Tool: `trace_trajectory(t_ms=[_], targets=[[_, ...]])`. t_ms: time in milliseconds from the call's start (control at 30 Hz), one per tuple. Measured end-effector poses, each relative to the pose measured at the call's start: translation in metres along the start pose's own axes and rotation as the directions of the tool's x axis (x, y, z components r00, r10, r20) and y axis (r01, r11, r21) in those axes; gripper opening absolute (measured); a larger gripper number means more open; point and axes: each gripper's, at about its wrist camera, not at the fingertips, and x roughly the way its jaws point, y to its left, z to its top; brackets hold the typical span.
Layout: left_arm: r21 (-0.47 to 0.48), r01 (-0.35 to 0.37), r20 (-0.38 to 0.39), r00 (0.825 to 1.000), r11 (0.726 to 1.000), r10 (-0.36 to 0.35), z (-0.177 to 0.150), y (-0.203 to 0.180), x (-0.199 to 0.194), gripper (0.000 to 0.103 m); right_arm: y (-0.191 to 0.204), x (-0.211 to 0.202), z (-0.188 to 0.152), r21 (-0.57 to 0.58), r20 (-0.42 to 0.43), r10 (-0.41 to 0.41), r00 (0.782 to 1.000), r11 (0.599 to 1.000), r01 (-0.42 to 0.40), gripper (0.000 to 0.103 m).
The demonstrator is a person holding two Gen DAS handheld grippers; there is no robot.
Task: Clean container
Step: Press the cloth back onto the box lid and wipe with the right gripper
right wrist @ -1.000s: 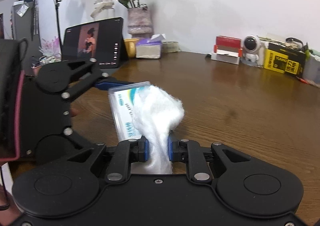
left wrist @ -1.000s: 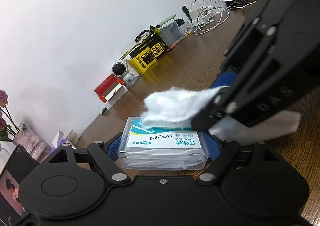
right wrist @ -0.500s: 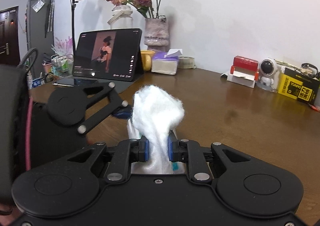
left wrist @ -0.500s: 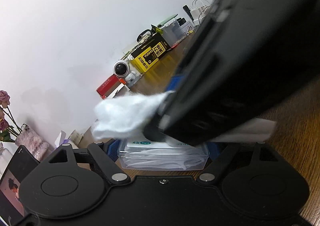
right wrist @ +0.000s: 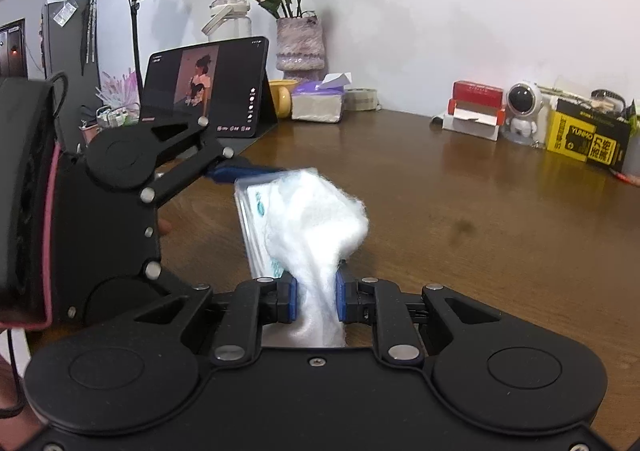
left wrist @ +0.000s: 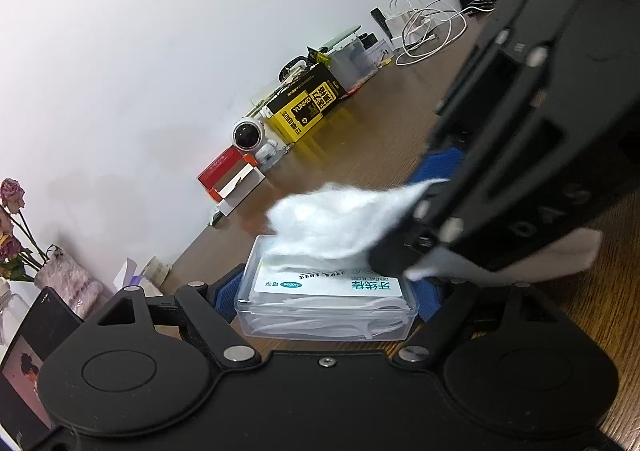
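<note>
table: I see brown wood under everything | left gripper: my pads clamp the container's ends | container: clear floss box above the table | right gripper: closed on wipe | wipe: white wad touching the container's label

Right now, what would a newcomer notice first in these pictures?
The fluffy white wipe, pinched in the right gripper, pressed on the labelled lid of a clear floss-pick box. The left gripper clamps that box above the wooden table.
</note>
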Motion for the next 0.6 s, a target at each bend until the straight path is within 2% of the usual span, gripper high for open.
trace_trajectory(t_ms=[67, 300, 600], targets=[[0.0, -0.002, -0.001, 1.0, 1.0, 0.002, -0.001, -0.017, -0.007, 0.081, 0.001, 0.003, 0.005, 0.001, 0.02, 0.006, 1.0, 1.0, -0.006, 0.02], [-0.004, 0.001, -0.005, 1.0, 1.0, -0.001, 0.0, -0.012, -0.005, 0.081, 0.013, 0.006, 0.018, -0.042, 0.048, 0.058, 0.997, 0.998, -0.056, 0.019], [-0.006, -0.002, -0.008, 1.0, 1.0, 0.002, 0.0, -0.003, 0.002, 0.081, 0.008, -0.002, -0.004, -0.011, 0.011, 0.093, 0.996, 0.996, -0.093, 0.02]])
